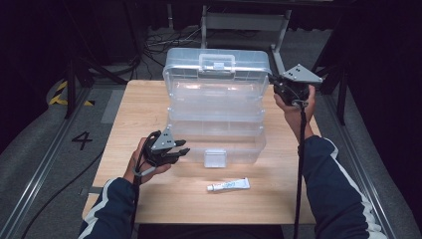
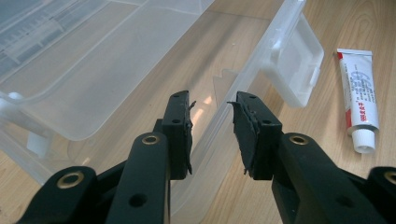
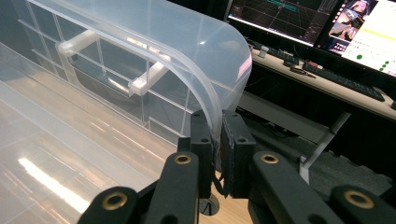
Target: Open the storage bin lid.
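I have the clear plastic storage box (image 1: 215, 134) sitting in the middle of the pale wooden worktop (image 1: 124, 114), its long axis running left to right across my high view. Its hinged clear lid (image 1: 217, 69) stands open and nearly upright along the far edge, with the moulded carry handle (image 1: 217, 63) at the top, facing me. The lid's long side lies parallel to the box's long side. The white front latch (image 1: 215, 158) hangs from the near wall of the box, towards me.

My right tongs (image 1: 275, 83) are at the lid's right-hand edge, near its upper corner. In the right gripper view the tongs (image 3: 216, 154) are clamped on the lid's curved rim (image 3: 210, 100), the thin plastic wall pinched between the two black pads.

My left tongs (image 1: 182, 150) lie low at the box's near left corner, pointing right along the front wall. In the left gripper view the jaws stand partly apart with the box's front wall (image 2: 219, 112) running up between them; I cannot tell whether either pad presses on it, and a gap shows on the right side.

A small white tube with red and blue print (image 1: 228, 185) lies flat on the worktop just in front of the box, apart from it, its long axis left to right and its cap end towards the left of the high view.
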{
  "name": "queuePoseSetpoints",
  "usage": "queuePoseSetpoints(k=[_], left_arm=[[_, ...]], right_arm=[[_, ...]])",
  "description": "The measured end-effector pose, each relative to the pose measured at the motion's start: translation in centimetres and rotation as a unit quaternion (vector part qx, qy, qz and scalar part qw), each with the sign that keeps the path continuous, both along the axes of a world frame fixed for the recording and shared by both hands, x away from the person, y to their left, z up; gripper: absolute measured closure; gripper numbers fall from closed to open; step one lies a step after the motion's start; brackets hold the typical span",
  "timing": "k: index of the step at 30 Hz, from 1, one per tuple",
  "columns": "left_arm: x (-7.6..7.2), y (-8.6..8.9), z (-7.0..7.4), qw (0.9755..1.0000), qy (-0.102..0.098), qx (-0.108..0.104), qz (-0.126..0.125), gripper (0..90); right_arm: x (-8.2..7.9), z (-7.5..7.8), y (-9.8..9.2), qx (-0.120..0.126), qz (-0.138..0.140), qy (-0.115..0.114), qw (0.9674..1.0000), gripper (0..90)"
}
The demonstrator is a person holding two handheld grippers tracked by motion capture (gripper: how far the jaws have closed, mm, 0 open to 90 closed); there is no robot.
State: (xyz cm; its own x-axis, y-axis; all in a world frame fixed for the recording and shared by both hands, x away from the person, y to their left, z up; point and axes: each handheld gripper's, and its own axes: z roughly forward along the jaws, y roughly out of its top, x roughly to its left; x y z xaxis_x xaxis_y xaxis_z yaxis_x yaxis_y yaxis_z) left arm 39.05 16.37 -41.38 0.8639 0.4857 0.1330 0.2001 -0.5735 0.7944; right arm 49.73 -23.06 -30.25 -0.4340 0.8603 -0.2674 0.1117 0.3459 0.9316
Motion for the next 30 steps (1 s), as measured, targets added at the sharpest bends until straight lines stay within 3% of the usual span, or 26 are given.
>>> queuePoseSetpoints(k=[30], left_arm=[[0.0, 0.0, -0.1, 1.0, 0.001, -0.003, 0.002, 66.8]], right_arm=[[3.1, 0.8, 0.0, 0.026, -0.008, 0.035, 0.999, 85.1]])
